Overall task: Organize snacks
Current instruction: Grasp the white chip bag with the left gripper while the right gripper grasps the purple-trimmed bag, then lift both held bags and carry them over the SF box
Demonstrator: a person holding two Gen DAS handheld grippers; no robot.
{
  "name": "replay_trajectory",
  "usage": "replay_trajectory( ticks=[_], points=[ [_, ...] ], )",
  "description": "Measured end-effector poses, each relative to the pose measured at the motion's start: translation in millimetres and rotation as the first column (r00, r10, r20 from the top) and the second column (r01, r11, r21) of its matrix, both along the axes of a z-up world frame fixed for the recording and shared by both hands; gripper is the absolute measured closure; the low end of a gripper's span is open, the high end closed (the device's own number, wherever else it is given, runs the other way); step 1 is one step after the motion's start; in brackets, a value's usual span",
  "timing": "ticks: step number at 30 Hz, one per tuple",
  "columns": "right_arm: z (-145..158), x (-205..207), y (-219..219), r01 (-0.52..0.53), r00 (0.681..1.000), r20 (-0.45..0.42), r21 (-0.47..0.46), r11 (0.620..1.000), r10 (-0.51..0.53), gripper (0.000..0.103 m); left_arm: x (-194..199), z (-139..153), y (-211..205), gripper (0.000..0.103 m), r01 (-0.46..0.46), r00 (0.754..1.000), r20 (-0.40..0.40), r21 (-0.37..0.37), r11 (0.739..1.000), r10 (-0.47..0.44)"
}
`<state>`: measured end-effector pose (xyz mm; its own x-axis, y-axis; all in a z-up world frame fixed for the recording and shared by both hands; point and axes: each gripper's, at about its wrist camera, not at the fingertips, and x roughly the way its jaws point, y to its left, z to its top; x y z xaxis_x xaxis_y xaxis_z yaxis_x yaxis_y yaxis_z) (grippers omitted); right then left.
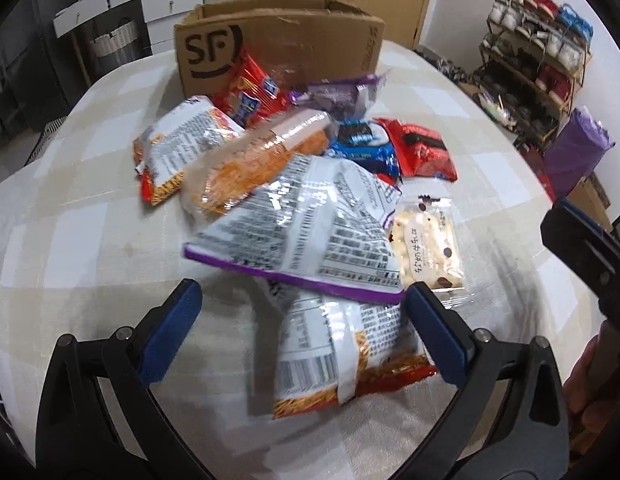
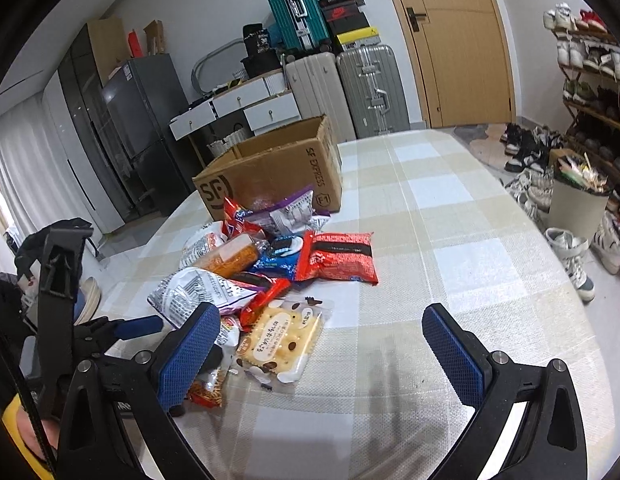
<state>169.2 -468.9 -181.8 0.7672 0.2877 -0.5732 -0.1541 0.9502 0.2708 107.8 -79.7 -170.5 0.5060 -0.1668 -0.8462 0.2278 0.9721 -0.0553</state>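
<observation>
A pile of snack packets lies on the checked tablecloth (image 2: 450,216) before an open SF cardboard box (image 1: 277,40), which also shows in the right wrist view (image 2: 269,172). My left gripper (image 1: 301,300) is open, its jaws either side of a silver-and-orange noodle-snack bag (image 1: 342,344), just below a silver bag with a purple edge (image 1: 310,232). A cracker pack (image 1: 428,244) lies right of it. My right gripper (image 2: 322,332) is open and empty, above the cracker pack (image 2: 281,340). A red packet (image 2: 338,256) and a blue cookie pack (image 2: 281,256) lie further back.
A shoe rack (image 2: 594,80) and loose shoes stand right of the table. Suitcases (image 2: 366,88), drawers and a fridge (image 2: 145,120) line the far wall. The left gripper's body (image 2: 61,280) shows at the left of the right wrist view.
</observation>
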Motion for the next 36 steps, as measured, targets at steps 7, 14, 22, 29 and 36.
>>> replay_trajectory(
  ticks=[7, 14, 22, 29, 36],
  points=[
    [-3.1, 4.4, -1.9, -0.014, 1.0, -0.019, 0.02, 1.0, 0.014, 0.0, -5.0, 0.1, -8.7, 0.048, 0.075, 0.997, -0.005, -0.018, 0.997, -0.075],
    [3.5, -1.9, 7.1, -0.035, 0.999, -0.009, 0.005, 0.999, 0.035, 0.0, -20.0, 4.5, 7.0, 0.059, 0.112, 0.994, -0.001, -0.063, 0.992, -0.112],
    [15.7, -2.2, 30.2, -0.104, 0.994, -0.014, -0.011, 0.994, 0.104, 0.0, -46.2, 19.8, 47.9, 0.059, 0.086, 0.996, 0.036, -0.099, 0.991, -0.082],
    [12.3, 19.1, 73.5, -0.276, 0.955, -0.108, 0.033, 0.961, 0.278, 0.0, -62.4, 36.5, 103.8, 0.059, 0.013, 0.998, 0.066, -0.166, 0.986, -0.002],
    [-9.5, 37.2, 123.3, -0.33, 0.92, -0.238, -0.039, 0.943, 0.312, 0.0, -68.2, 44.4, 163.6, 0.059, -0.083, 0.991, 0.08, -0.238, 0.968, 0.105]
  ],
)
